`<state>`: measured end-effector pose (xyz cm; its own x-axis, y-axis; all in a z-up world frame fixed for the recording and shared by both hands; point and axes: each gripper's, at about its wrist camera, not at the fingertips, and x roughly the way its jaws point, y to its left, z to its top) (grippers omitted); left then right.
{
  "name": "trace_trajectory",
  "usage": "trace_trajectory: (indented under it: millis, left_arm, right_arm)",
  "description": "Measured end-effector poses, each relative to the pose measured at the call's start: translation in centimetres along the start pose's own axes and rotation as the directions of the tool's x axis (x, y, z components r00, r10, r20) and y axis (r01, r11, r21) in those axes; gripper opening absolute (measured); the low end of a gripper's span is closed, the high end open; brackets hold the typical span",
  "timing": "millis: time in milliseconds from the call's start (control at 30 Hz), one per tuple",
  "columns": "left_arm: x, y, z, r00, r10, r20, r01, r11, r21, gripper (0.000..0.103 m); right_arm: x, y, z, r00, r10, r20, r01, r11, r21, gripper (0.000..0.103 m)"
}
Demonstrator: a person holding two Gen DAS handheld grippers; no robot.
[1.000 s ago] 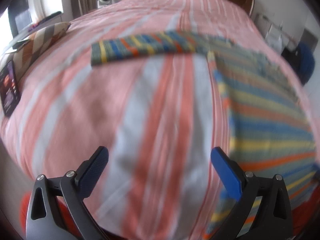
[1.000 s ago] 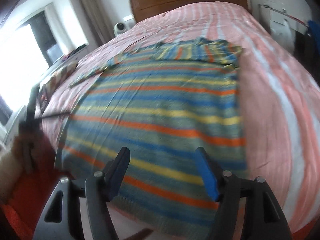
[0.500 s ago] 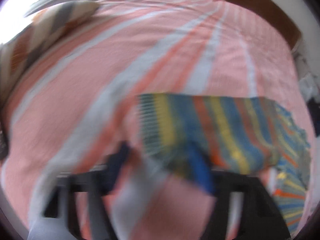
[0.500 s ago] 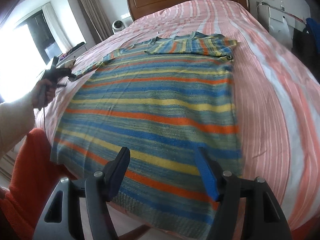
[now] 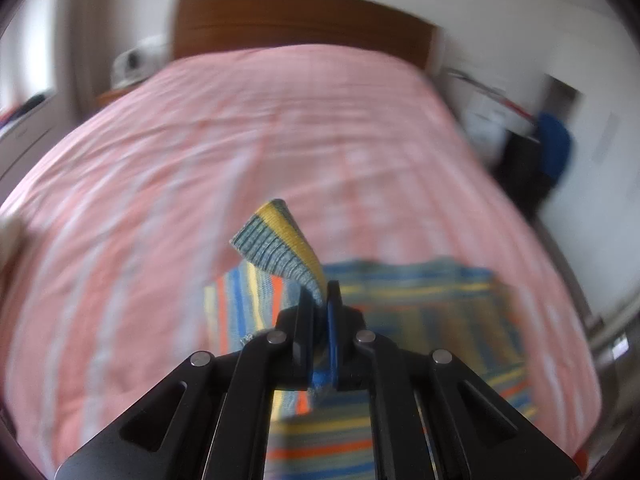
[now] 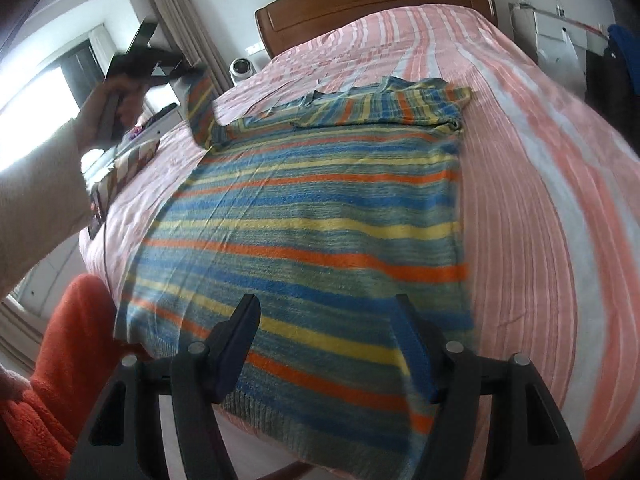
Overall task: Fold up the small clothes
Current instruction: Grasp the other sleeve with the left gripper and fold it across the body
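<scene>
Sleeve cuff [image 5: 280,246] pinched in left claw [image 5: 320,312], lifted above bed [image 5: 160,184]; right claw [image 6: 326,344] gapes empty over hem.

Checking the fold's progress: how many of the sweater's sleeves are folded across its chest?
1: the far sleeve lies across the chest; the other sleeve is lifted by the left gripper.

One striped sweater [image 6: 320,216] spread at centre. One bed [image 6: 540,184] beneath. One wooden headboard [image 6: 376,4] at twelve o'clock. Two grippers: left gripper [image 5: 322,312], right gripper [image 6: 326,344]. One patterned cushion [image 6: 128,162] at nine o'clock.
</scene>
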<state>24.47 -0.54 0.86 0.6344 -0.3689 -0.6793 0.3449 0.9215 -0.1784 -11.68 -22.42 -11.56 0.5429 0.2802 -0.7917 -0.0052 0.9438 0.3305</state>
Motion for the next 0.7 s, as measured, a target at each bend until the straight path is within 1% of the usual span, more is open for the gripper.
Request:
trace_trajectory:
  millis: [33,67,100,133,167,200,233,300,367,400,433,467,500,533,567,600,633,667,700]
  left_arm:
    - [0.9,-1.9,0.2,1.000,-0.026,-0.009,0.026,0.999,0.022,0.005]
    - [2.1,-3.7,0.0,0.998,-0.052,-0.030,0.053,0.998,0.042,0.009]
    - [4.2,-5.9,-0.6,0.993,-0.084,-0.087,0.089,0.995,0.055,0.016]
    - [5.7,-6.9,-1.3,0.986,-0.101,-0.135,0.109,0.993,0.052,0.045]
    - [8.0,-8.0,-2.5,0.972,-0.105,-0.212,0.114,0.993,0.033,0.077]
    - [9.3,-8.2,-3.4,0.965,-0.106,-0.239,0.113,0.994,0.014,0.081]
    - [9.9,-8.0,-4.0,0.963,-0.112,-0.247,0.114,0.993,-0.009,0.078]
    - [10.6,-6.1,-4.9,0.956,-0.148,-0.253,0.127,0.987,-0.098,0.078]
    - [10.3,-3.5,-5.2,0.961,-0.147,-0.234,0.109,0.980,-0.167,0.080]
    - [10.0,-2.1,-5.4,0.969,-0.112,-0.222,0.070,0.980,-0.189,0.081]
    - [9.9,-1.1,-5.8,0.973,-0.073,-0.220,0.031,0.982,-0.187,0.085]
    - [9.9,0.2,-6.2,0.975,-0.013,-0.222,-0.026,0.985,-0.172,0.086]
    - [10.0,1.7,-7.0,0.969,0.078,-0.235,-0.113,0.984,-0.138,0.086]
    - [10.2,2.9,-7.8,0.953,0.160,-0.256,-0.193,0.975,-0.108,0.085]
    - [11.1,4.4,-8.5,0.913,0.281,-0.294,-0.313,0.948,-0.065,0.080]
    - [11.2,6.8,-9.6,0.873,0.372,-0.316,-0.411,0.909,-0.067,0.081]
    - [10.4,8.2,-9.9,0.885,0.356,-0.302,-0.406,0.905,-0.124,0.088]
    - [9.5,9.5,-10.0,0.894,0.340,-0.290,-0.403,0.895,-0.193,0.088]
    - [8.6,10.6,-10.0,0.891,0.352,-0.287,-0.424,0.872,-0.246,0.086]
  right_arm:
    - [-0.1,-0.1,-0.1,1.000,0.001,0.001,-0.001,1.000,0.000,0.067]
    - [-0.2,-0.1,-0.2,1.000,0.000,0.001,0.000,1.000,-0.003,0.067]
    - [-0.3,-0.1,-0.3,1.000,-0.001,-0.001,0.001,1.000,-0.008,0.067]
    - [-0.3,-0.2,-0.4,1.000,-0.002,-0.004,0.002,1.000,-0.014,0.067]
    - [-0.4,-0.2,-0.4,1.000,-0.005,-0.005,0.005,1.000,-0.018,0.067]
    - [-0.4,-0.2,-0.5,1.000,-0.006,-0.005,0.006,1.000,-0.019,0.067]
    - [-0.4,-0.3,-0.5,1.000,-0.004,-0.005,0.003,1.000,-0.016,0.067]
    - [-0.6,-0.6,-0.7,1.000,0.008,-0.001,-0.008,1.000,0.001,0.067]
    - [-0.7,-1.0,-0.7,1.000,0.016,0.000,-0.016,1.000,0.013,0.067]
    - [-0.7,-1.2,-0.7,1.000,0.018,-0.001,-0.018,1.000,0.016,0.067]
    - [-0.6,-1.4,-0.7,1.000,0.021,-0.003,-0.020,1.000,0.021,0.067]
    - [-0.5,-1.5,-0.6,1.000,0.025,-0.004,-0.025,0.999,0.027,0.067]
    - [-0.3,-1.7,-0.5,1.000,0.030,-0.004,-0.030,0.999,0.035,0.067]
    - [-0.3,-1.8,-0.5,0.999,0.034,-0.004,-0.034,0.999,0.041,0.067]
    - [-0.2,-1.9,-0.4,0.999,0.037,-0.003,-0.037,0.998,0.044,0.067]
    - [-0.2,-1.9,-0.4,0.999,0.037,-0.003,-0.037,0.998,0.045,0.067]
    - [-0.3,-1.9,-0.4,0.999,0.037,-0.003,-0.037,0.998,0.044,0.067]
    - [-0.3,-1.9,-0.4,0.999,0.035,-0.002,-0.034,0.999,0.043,0.067]
    - [-0.4,-1.9,-0.5,0.999,0.032,-0.001,-0.032,0.999,0.041,0.067]
